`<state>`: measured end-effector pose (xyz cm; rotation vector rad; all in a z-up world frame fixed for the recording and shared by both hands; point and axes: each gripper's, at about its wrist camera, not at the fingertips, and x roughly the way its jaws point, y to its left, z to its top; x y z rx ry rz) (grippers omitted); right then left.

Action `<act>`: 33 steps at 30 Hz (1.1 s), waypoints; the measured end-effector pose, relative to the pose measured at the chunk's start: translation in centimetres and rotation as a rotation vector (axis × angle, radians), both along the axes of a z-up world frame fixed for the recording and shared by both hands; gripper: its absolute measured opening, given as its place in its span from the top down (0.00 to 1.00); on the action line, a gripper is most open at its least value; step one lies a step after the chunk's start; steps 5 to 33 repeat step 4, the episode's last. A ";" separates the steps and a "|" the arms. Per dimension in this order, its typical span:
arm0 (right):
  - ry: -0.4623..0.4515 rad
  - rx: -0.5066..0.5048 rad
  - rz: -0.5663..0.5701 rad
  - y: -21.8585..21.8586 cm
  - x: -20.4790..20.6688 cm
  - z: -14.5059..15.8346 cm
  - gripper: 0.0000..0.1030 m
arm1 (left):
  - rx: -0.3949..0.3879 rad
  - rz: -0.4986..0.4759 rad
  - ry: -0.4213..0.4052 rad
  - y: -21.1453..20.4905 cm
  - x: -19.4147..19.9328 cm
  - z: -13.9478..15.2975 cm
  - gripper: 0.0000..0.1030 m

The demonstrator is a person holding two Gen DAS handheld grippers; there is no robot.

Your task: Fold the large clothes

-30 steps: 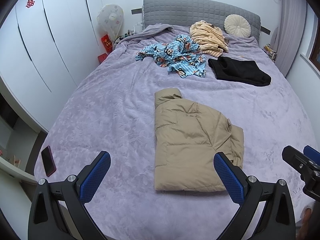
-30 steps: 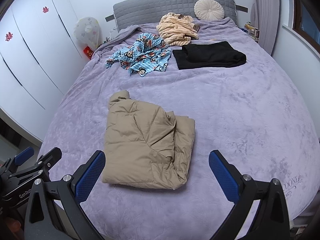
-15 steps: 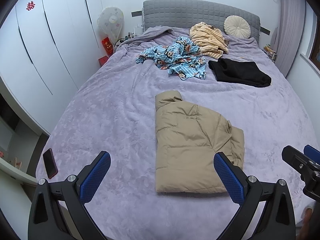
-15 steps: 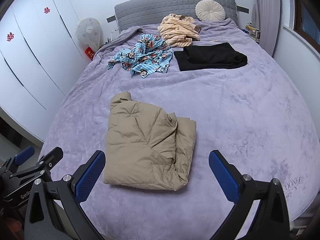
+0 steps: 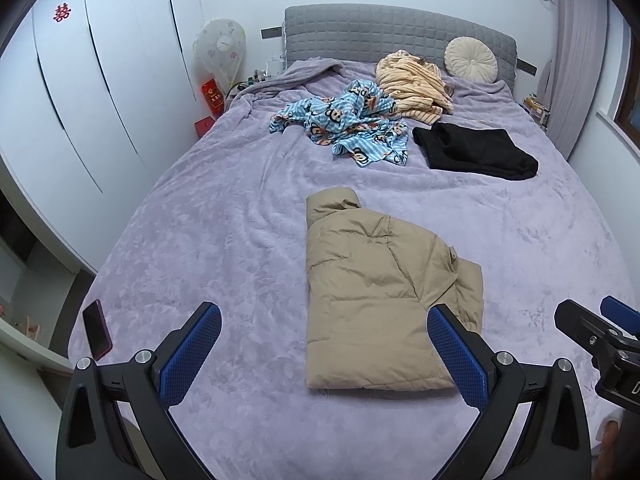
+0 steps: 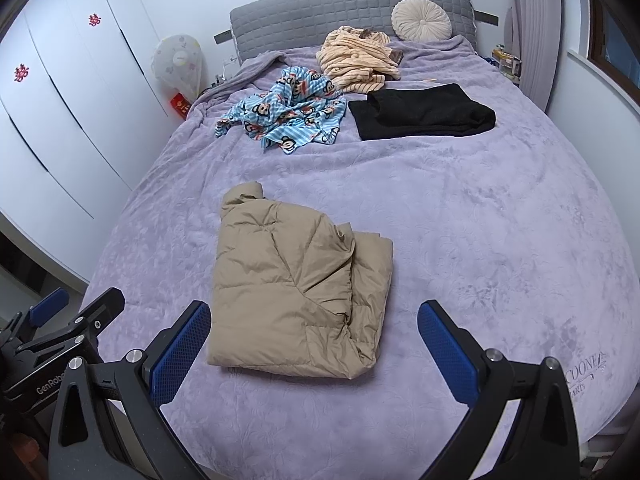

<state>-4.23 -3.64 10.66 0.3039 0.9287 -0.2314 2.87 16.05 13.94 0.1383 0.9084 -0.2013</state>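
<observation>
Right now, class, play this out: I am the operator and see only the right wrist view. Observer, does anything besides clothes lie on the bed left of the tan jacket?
Observer: Yes. A dark phone lies at the bed cover's left edge, well apart from the tan jacket.
Operator: Where is my right tool relative to the jacket?
Observer: The right tool hovers to the jacket's right, not touching it.
Operator: And the left tool?
Observer: The left tool is open and empty.
</observation>
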 end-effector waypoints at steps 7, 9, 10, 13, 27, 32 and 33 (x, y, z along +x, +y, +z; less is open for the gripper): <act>0.000 0.000 -0.002 -0.1 0.0 0.0 0.00 | -0.004 -0.018 0.000 -0.4 -0.3 0.2 0.00; 0.000 0.000 -0.002 -0.1 0.0 0.0 0.00 | -0.004 -0.018 0.000 -0.4 -0.3 0.2 0.00; 0.000 0.000 -0.002 -0.1 0.0 0.0 0.00 | -0.004 -0.018 0.000 -0.4 -0.3 0.2 0.00; 0.000 0.000 -0.002 -0.1 0.0 0.0 0.00 | -0.004 -0.018 0.000 -0.4 -0.3 0.2 0.00; 0.000 0.000 -0.002 -0.1 0.0 0.0 0.00 | -0.004 -0.018 0.000 -0.4 -0.3 0.2 0.00; 0.000 0.000 -0.002 -0.1 0.0 0.0 0.00 | -0.004 -0.018 0.000 -0.4 -0.3 0.2 0.00; 0.000 0.000 -0.002 -0.1 0.0 0.0 0.00 | -0.004 -0.018 0.000 -0.4 -0.3 0.2 0.00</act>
